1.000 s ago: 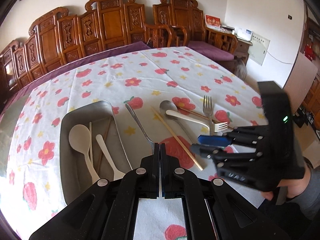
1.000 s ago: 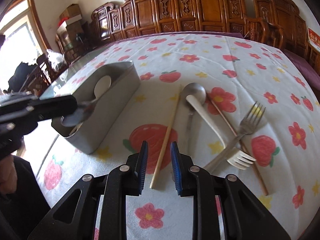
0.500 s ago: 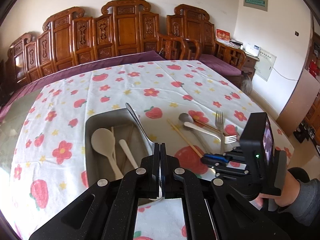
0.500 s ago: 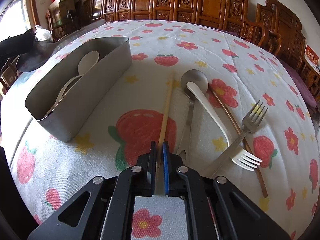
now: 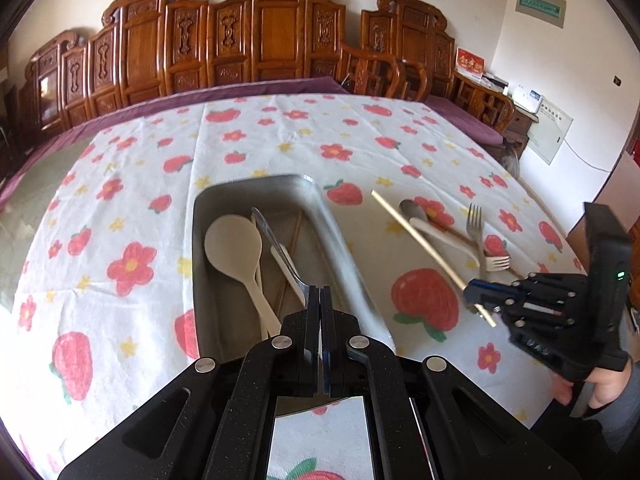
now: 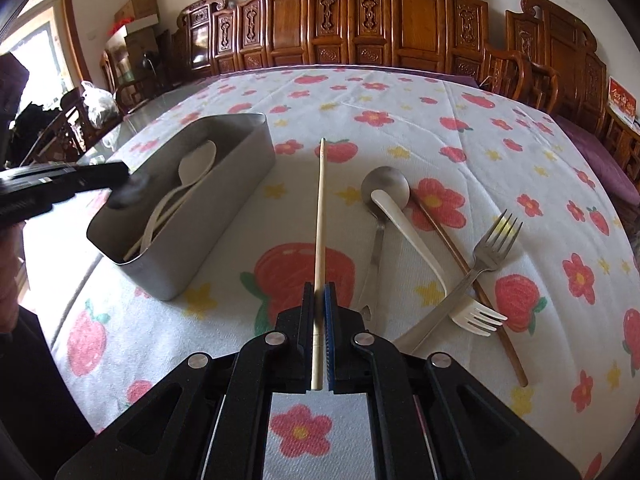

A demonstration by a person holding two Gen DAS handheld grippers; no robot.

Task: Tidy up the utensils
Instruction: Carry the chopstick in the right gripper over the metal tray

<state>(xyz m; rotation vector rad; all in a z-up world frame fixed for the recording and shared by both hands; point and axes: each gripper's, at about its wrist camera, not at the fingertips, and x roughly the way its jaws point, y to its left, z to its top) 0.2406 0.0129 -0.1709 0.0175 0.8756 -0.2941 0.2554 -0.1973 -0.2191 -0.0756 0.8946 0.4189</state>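
My left gripper [image 5: 319,292] is shut on a metal spoon [image 5: 276,246] and holds it over the grey metal bin [image 5: 340,240], which holds a cream spoon [image 5: 234,246] and other light utensils. My right gripper [image 6: 319,294] is shut on a light wooden chopstick [image 6: 320,208], which points away over the flowered cloth. The right gripper also shows at the right of the left wrist view [image 5: 476,294]. The left gripper shows at the left edge of the right wrist view [image 6: 120,172].
On the cloth right of the chopstick lie a metal spoon [image 6: 384,190], a cream spoon [image 6: 408,236], a brown chopstick [image 6: 460,264], a metal fork [image 6: 492,248] and a cream fork [image 6: 468,314]. Carved wooden chairs [image 6: 400,24] line the table's far side.
My left gripper carried the metal spoon leftward to above the bin. My right gripper closed on the light chopstick and lifted its near end.
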